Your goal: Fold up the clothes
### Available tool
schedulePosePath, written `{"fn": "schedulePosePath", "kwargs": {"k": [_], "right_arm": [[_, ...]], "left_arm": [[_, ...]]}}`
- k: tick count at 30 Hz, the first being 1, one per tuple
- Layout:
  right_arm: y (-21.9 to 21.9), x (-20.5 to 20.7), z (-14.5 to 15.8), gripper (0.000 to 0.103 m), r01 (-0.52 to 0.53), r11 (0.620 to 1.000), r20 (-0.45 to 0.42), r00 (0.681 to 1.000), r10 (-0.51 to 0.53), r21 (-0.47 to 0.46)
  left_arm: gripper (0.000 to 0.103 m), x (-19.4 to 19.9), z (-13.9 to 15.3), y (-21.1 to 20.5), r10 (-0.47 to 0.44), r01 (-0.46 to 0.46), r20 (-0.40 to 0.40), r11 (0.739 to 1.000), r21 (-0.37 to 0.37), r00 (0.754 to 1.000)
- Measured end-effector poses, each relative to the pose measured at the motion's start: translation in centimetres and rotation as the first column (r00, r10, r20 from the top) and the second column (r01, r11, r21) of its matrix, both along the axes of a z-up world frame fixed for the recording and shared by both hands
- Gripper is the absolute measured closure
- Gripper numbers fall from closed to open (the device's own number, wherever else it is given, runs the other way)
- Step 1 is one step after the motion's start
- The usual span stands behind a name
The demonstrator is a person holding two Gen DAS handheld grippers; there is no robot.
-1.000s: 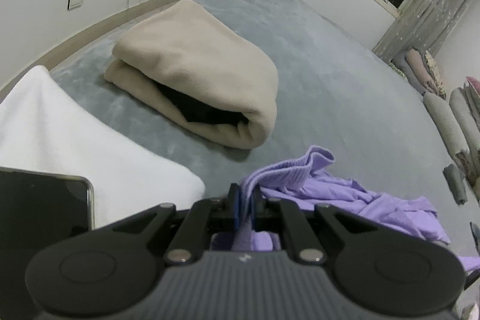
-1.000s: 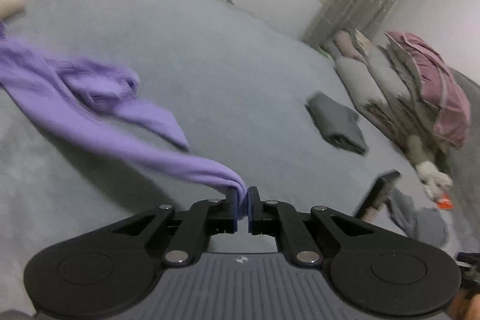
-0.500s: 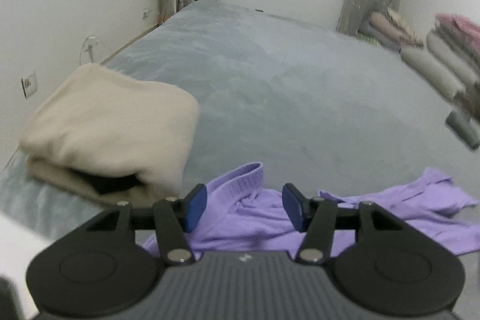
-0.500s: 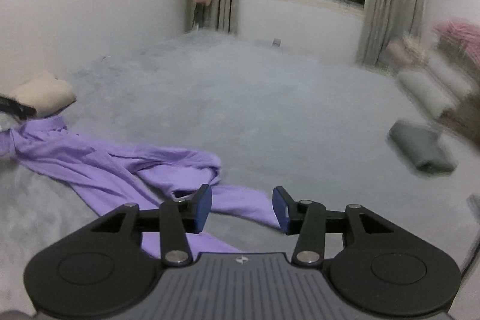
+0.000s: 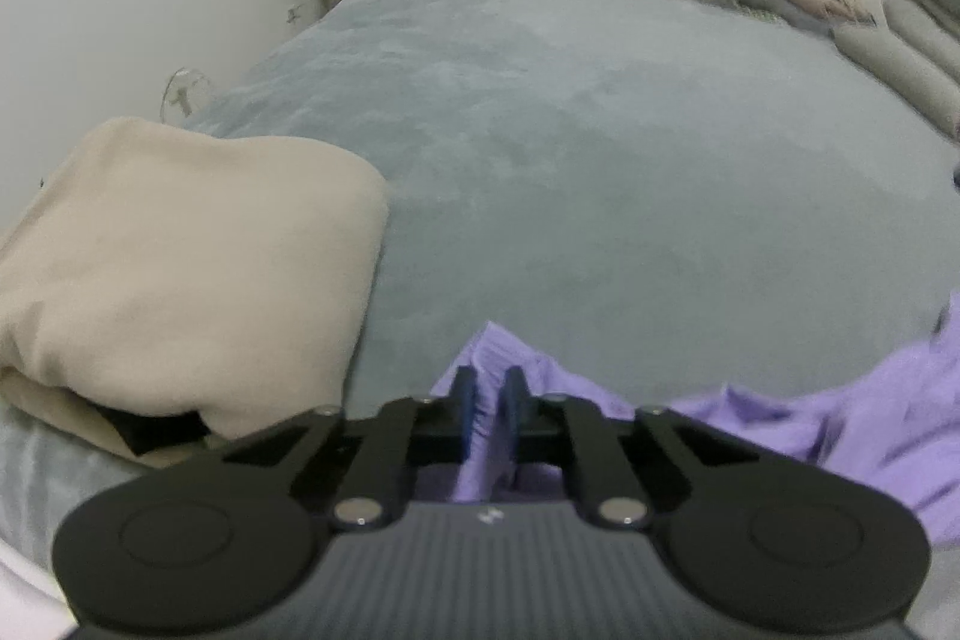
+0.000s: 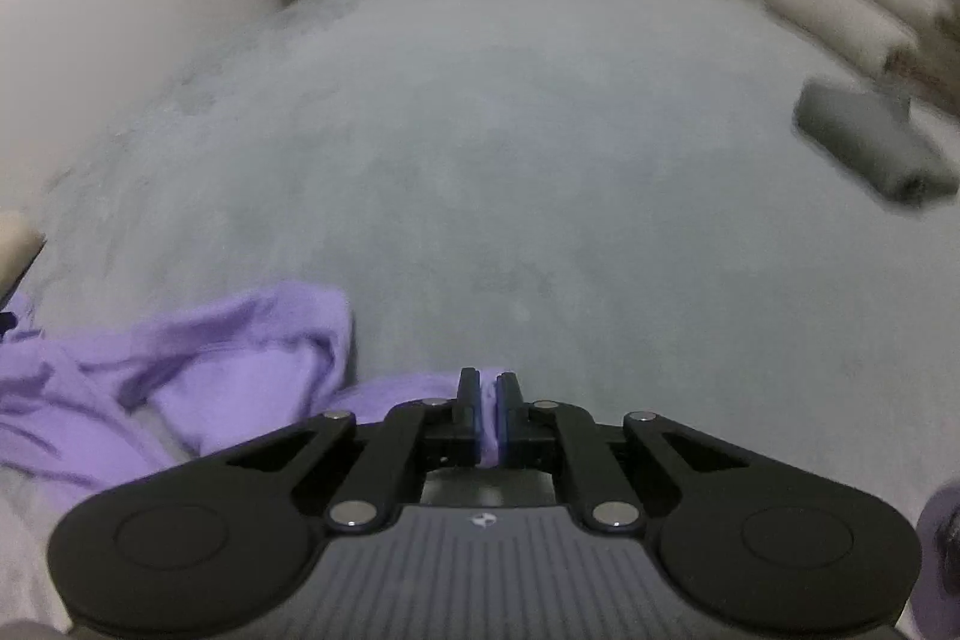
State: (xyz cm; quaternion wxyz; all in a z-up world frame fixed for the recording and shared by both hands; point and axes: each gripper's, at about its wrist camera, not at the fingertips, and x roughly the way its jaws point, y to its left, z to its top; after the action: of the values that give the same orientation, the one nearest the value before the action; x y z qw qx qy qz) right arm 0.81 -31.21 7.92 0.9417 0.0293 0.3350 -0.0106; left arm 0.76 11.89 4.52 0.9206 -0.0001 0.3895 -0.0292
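Evidently both tools were clamped on the purple garment (image 5: 810, 430), which lay rumpled on the grey bedspread (image 5: 600, 160): the left gripper (image 5: 485, 400) pinched a ribbed edge, the right gripper (image 6: 487, 400) another part, judged a two-point hold for spreading. Only the left view showed the folded beige blanket (image 5: 180, 250); only the right showed a folded grey item (image 6: 870, 148).

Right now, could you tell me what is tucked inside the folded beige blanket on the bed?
Something black shows in the open fold at the near edge of the beige blanket, at. Only that small dark patch is visible; the blanket covers the rest, so I cannot tell what it is.
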Motion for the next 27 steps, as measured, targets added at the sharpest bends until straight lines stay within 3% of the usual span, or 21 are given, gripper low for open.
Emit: {"fn": "schedulePosePath", "kwargs": {"k": [2,5,10,14,16,19,22,25,27], "right_arm": [[-0.4,-0.9,1.8,0.097,0.053,0.998,0.103,0.993,-0.049,-0.032],[-1.0,-2.1,4.4,0.097,0.137,0.988,0.258,0.959,-0.115,-0.070],[-2.4,-3.9,8.4,0.097,0.282,0.956,0.491,0.846,-0.208,-0.079],[-2.6,-4.4,9.8,0.097,0.360,0.930,0.610,0.755,-0.241,-0.077],[-2.3,-4.0,10.7,0.097,0.384,0.918,0.642,0.729,-0.236,-0.099],[-2.9,-2.0,12.0,0.098,0.389,0.908,0.614,0.758,-0.219,-0.157],[-3.4,-0.1,10.7,0.100,0.390,0.896,0.532,0.815,-0.230,-0.210],[-3.9,1.7,9.3,0.100,0.386,0.884,0.445,0.862,-0.244,-0.263],[-4.2,3.0,8.4,0.100,0.379,0.876,0.384,0.888,-0.254,-0.297]], "left_arm": [[0.098,-0.1,0.9,0.7,0.028,-0.026,0.031,0.998,-0.062,0.999],[0.099,-0.9,2.8,1.5,0.050,-0.035,0.099,0.989,-0.143,0.994],[0.099,-0.3,4.9,2.0,0.122,-0.088,0.165,0.975,-0.203,0.979],[0.099,0.9,6.3,3.1,0.185,-0.129,0.196,0.955,-0.268,0.963],[0.099,1.8,6.6,3.7,0.211,-0.150,0.197,0.947,-0.285,0.957],[0.099,3.3,6.7,4.6,0.245,-0.180,0.183,0.932,-0.314,0.952],[0.099,4.0,6.7,5.8,0.272,-0.195,0.191,0.918,-0.345,0.943],[0.099,5.1,5.5,5.7,0.268,-0.205,0.172,0.927,-0.313,0.948],[0.099,6.0,4.3,5.4,0.232,-0.182,0.133,0.933,-0.310,0.964]]}}
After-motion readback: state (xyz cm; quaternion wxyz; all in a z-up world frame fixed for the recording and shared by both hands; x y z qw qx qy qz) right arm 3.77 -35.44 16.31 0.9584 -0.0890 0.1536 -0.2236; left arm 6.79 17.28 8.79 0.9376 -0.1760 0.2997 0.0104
